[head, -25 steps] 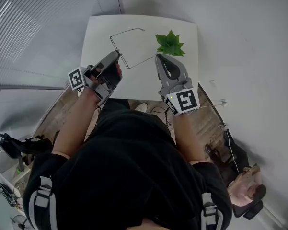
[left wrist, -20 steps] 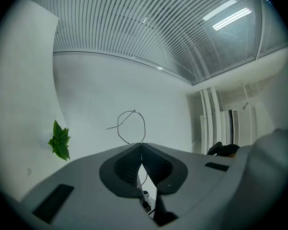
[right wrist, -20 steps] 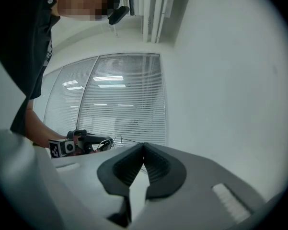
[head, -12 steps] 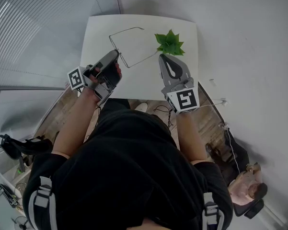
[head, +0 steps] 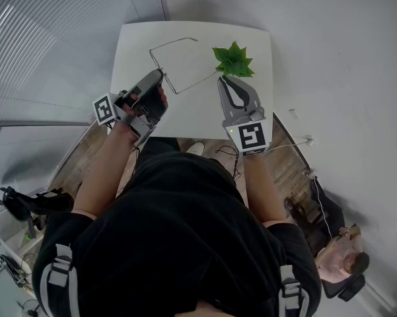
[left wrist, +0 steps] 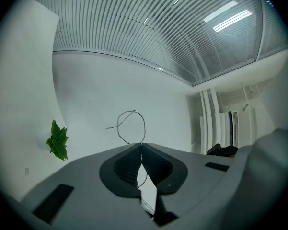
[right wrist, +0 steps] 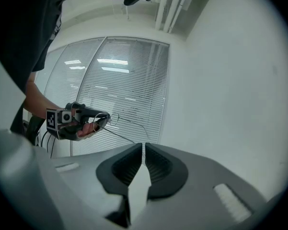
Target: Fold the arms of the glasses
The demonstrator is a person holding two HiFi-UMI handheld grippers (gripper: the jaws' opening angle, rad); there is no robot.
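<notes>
Count first: we see one pair of wire glasses [head: 175,43], one green plant [head: 234,61] and two claws. Our left claw [head: 162,73] clamps the glasses' frame above the white surface [head: 139,45], both arms unfolded. Our right claw [head: 220,79] has just been opening to a slit with nothing between its jaws. It has rolled slightly; the glasses haven't moved.

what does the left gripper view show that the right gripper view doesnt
Only the left gripper view: the green plant off to the left. Only the right gripper view: the right tongs, which have just been opening and stand a slit apart with nothing between them, and the person's left hand. Both: the wire glasses, clamped in the shut left tongs.
</notes>
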